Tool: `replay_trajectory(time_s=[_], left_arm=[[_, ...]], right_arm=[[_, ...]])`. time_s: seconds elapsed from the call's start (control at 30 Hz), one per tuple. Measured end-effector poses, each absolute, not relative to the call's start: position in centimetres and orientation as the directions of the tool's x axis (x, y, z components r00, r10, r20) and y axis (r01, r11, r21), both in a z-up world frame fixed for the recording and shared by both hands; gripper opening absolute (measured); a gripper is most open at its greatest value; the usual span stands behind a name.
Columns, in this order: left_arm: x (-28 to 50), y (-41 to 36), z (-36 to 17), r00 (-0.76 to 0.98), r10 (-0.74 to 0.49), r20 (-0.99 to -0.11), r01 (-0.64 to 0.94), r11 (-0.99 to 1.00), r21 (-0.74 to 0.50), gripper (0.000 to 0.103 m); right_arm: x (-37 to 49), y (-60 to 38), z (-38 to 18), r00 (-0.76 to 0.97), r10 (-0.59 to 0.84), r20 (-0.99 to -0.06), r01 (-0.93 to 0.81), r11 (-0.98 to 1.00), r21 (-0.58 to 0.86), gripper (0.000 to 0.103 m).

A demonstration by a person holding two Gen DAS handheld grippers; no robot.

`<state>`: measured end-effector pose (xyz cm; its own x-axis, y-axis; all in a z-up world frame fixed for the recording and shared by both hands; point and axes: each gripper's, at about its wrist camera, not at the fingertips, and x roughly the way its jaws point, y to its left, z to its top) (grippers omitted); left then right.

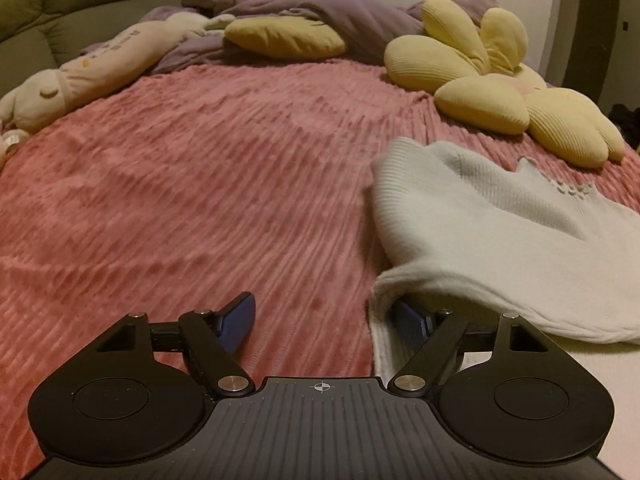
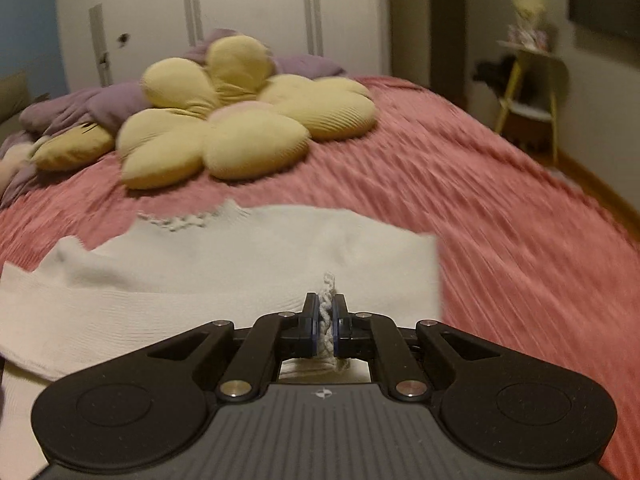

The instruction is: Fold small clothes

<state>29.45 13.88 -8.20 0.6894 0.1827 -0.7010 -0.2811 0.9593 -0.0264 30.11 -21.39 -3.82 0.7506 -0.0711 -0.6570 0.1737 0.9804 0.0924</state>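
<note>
A small white knitted garment [image 1: 500, 232] lies on the pink ribbed bedspread [image 1: 200, 200], at the right of the left wrist view. My left gripper [image 1: 326, 312] is open, jaws wide apart. Its left finger rests over bare bedspread, and its right finger [image 1: 410, 320] is tucked under the garment's lifted near edge. In the right wrist view the same garment [image 2: 224, 264] spreads across the middle and left. My right gripper [image 2: 326, 312] is shut on a bunched fold of the garment's near edge, with knit sticking up between the pads.
A yellow flower-shaped cushion [image 2: 224, 120] lies behind the garment, also visible as the flower cushion [image 1: 500, 80]. A cream plush toy [image 1: 92, 76], a yellow pillow [image 1: 284, 38] and a purple duvet [image 1: 320, 12] line the bed's far side. A small yellow-legged side table [image 2: 528, 92] stands past the right edge.
</note>
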Motion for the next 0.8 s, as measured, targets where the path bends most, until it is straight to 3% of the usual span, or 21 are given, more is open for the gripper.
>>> replay_trajectory(time_s=[0.5,0.63,0.8], left_arm=[[29.5,12.9,-8.1,0.7,0.181,-0.691,-0.26,0.966,-0.01,0.083],[29.2,13.1,-7.5,0.705,0.163,-0.69,-0.256,0.966,-0.034,0.083],[29.0,12.9,-6.9,0.714,0.159,-0.682,-0.243,0.969,-0.029,0.081]], right_arm=[[29.8,-23.8,-4.5,0.745,-0.219,-0.63,0.28,0.96,-0.002,0.005],[30.3,-24.6,-5.6,0.701,-0.165,-0.693,0.262,0.964,0.036,0.006],[29.8,-26.2,-5.0,0.736,-0.039,-0.675,0.232,0.952,0.198,0.014]])
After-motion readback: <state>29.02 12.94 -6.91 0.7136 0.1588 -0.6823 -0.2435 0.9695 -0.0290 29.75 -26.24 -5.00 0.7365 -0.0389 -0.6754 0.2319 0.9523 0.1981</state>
